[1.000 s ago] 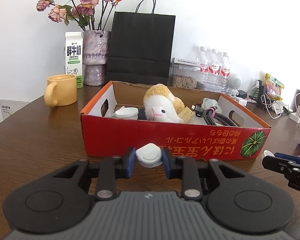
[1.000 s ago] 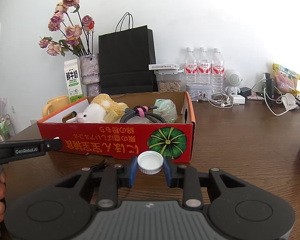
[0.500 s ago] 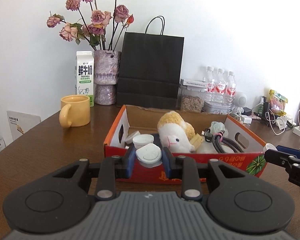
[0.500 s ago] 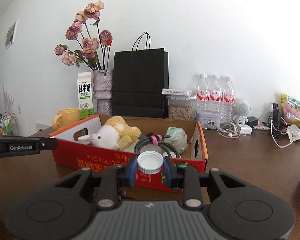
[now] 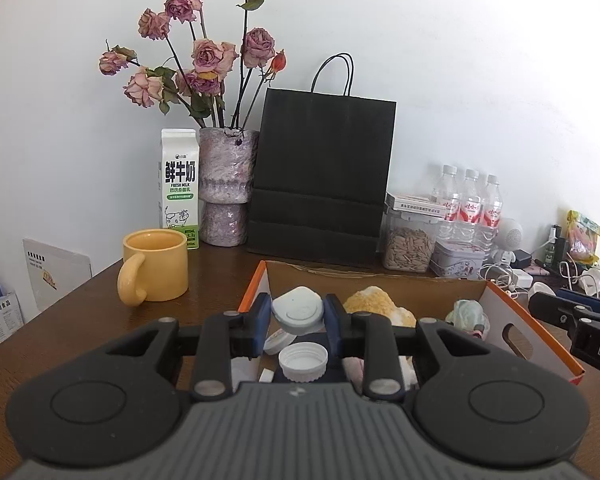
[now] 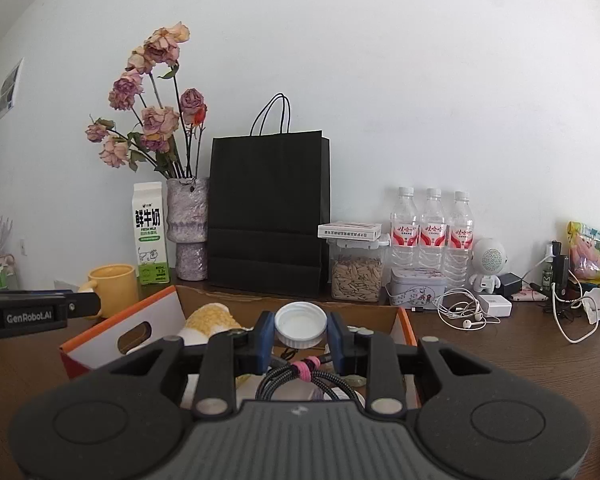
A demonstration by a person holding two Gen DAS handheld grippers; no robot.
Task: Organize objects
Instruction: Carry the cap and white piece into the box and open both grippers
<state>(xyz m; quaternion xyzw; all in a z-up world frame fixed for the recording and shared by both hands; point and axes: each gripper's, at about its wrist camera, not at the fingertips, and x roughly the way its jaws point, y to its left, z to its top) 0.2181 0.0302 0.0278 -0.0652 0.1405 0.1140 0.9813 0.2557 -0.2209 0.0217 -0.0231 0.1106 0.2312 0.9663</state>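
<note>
The left gripper (image 5: 298,316) pinches a pale rounded lid (image 5: 298,314), hovering over the left end of the cardboard box (image 5: 512,312), with a white cap (image 5: 303,360) lying directly below. The right gripper (image 6: 300,326) clamps a ribbed white cap (image 6: 300,324) above the box's right end, a coiled cable (image 6: 300,378) beneath.

Pale flip-top cap (image 5: 298,314) and white ribbed lid (image 6: 300,325) — both above cardboard box (image 5: 516,312).
</note>
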